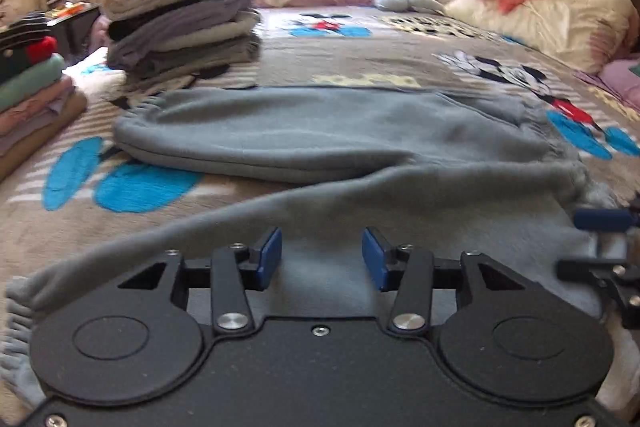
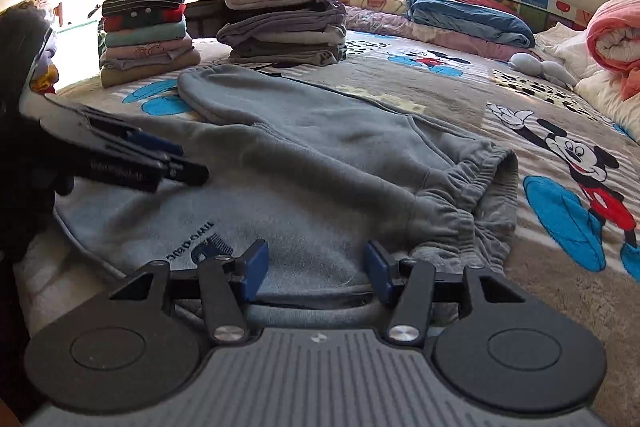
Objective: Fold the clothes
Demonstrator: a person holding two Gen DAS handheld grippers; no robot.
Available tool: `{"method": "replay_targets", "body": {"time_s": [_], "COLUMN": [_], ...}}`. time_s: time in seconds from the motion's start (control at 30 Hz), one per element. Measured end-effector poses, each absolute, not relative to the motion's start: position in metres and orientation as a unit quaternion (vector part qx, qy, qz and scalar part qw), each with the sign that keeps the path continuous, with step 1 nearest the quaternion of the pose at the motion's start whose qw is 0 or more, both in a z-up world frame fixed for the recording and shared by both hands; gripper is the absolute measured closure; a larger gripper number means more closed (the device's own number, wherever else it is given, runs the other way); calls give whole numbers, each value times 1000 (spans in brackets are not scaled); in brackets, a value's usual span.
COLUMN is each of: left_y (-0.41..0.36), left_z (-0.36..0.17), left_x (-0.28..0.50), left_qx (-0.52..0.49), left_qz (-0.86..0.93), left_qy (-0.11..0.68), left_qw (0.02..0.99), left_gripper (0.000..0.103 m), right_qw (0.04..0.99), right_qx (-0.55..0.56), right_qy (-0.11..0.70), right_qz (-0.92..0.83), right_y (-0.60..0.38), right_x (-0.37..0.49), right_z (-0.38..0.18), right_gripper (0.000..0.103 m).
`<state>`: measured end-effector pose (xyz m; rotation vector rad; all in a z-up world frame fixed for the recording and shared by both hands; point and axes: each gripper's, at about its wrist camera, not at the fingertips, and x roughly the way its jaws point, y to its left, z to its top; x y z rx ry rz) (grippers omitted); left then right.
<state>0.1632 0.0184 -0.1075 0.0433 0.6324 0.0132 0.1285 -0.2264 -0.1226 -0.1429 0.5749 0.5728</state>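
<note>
Both the left gripper and the right gripper are hovering with jaws apart and empty over soft, floppy grey sweatpants sprawling across the cartoon-print blanket, their elastic waistband at two o'clock likely offering the firmest hold.

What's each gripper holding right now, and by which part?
Nothing. The left gripper and right gripper both stand open over the grey sweatpants, pads apart with no fabric pinched between them.
</note>
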Motion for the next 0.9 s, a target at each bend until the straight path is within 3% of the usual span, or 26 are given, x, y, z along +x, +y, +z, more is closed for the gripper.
{"method": "replay_targets", "body": {"time_s": [0.2, 0.37, 0.4, 0.5, 0.73, 0.9], "left_y": [128, 157, 158, 147, 112, 75], "left_z": [-93, -68, -65, -62, -77, -112], "left_x": [142, 96, 85, 60, 25, 24], "left_qx": [-137, -139, -130, -56, 182, 398], "left_qz": [107, 127, 120, 99, 51, 8], "left_qy": [304, 260, 256, 264, 274, 273], "left_qw": [937, 947, 950, 958, 943, 876], "left_gripper": [58, 59, 56, 48, 45, 43], "right_qw": [923, 927, 929, 935, 920, 899], "right_qx": [-78, -93, -103, -144, -257, -332], "right_qy": [258, 244, 237, 219, 208, 194], "right_qz": [273, 268, 266, 240, 208, 209], "right_y": [-239, -248, -249, -251, -247, -237], "right_x": [102, 83, 79, 70, 62, 55], "right_z": [-121, -116, -115, -111, -121, -135], "right_gripper": [46, 45, 39, 35, 35, 33]}}
